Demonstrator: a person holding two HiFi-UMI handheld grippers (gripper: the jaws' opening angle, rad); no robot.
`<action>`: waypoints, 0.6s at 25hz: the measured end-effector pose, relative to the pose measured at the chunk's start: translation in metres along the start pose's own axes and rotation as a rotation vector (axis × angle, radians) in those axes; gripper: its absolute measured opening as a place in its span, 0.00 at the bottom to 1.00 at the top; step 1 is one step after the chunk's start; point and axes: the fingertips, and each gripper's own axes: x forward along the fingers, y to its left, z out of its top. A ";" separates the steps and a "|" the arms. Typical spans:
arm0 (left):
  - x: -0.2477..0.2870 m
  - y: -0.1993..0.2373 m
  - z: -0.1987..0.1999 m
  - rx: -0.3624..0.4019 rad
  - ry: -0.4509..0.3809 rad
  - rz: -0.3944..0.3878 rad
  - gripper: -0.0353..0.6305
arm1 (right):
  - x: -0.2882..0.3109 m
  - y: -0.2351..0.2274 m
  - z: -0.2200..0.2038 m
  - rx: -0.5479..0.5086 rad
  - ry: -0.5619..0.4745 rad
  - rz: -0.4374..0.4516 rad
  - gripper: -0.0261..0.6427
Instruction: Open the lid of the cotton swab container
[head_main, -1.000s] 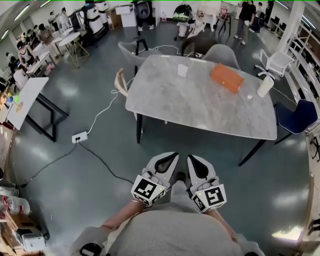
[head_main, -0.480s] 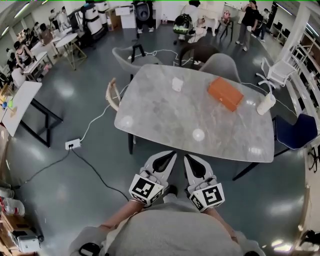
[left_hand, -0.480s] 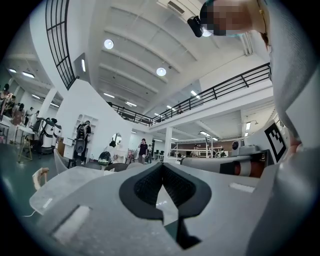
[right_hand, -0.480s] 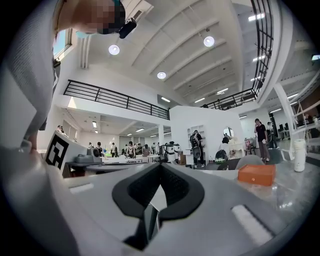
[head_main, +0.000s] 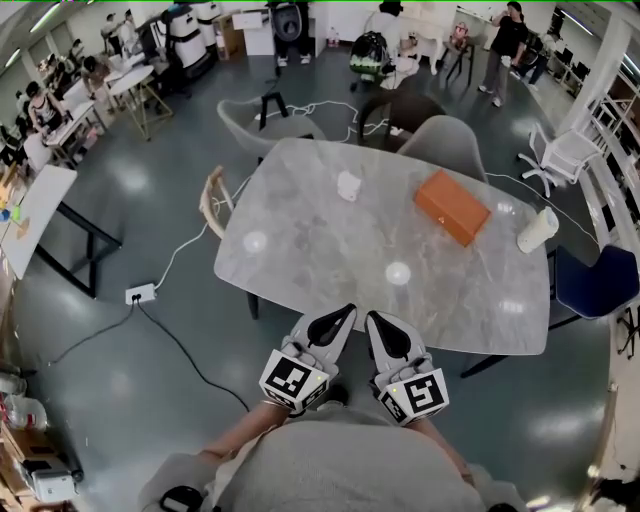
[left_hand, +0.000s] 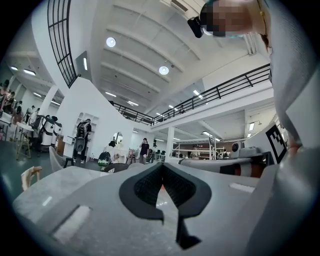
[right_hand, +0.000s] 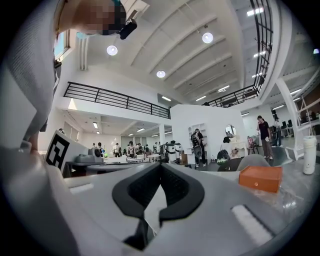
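Note:
A small white container (head_main: 348, 185) stands on the far half of the grey marble table (head_main: 300, 250); I cannot make out its lid from here. Both grippers are held side by side, level, at the table's near edge, well short of the container. The left gripper (head_main: 345, 312) is shut with nothing in it. The right gripper (head_main: 372, 318) is shut and empty too. In the left gripper view the left gripper (left_hand: 161, 167) shows its pads pressed together over the tabletop (left_hand: 55, 187). The right gripper view shows the right gripper (right_hand: 160, 167) closed the same way.
An orange box (head_main: 452, 207) lies on the table's right half, also in the right gripper view as the orange box (right_hand: 260, 178). A white cylinder (head_main: 537, 230) stands at the right edge. Chairs ring the table; a power strip (head_main: 139, 293) and cable lie on the floor.
The table has come closer in the head view. Both grippers, still shut, now reach its near edge instead of hanging over open floor.

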 end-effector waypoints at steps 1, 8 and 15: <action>0.002 0.002 -0.002 0.000 0.002 0.005 0.05 | 0.003 -0.003 -0.002 0.005 0.003 0.002 0.04; 0.008 0.017 -0.005 -0.002 0.022 0.016 0.05 | 0.017 -0.010 -0.004 0.018 0.011 0.003 0.04; 0.014 0.020 0.004 0.010 0.013 0.002 0.05 | 0.023 -0.012 -0.002 0.013 0.003 0.000 0.04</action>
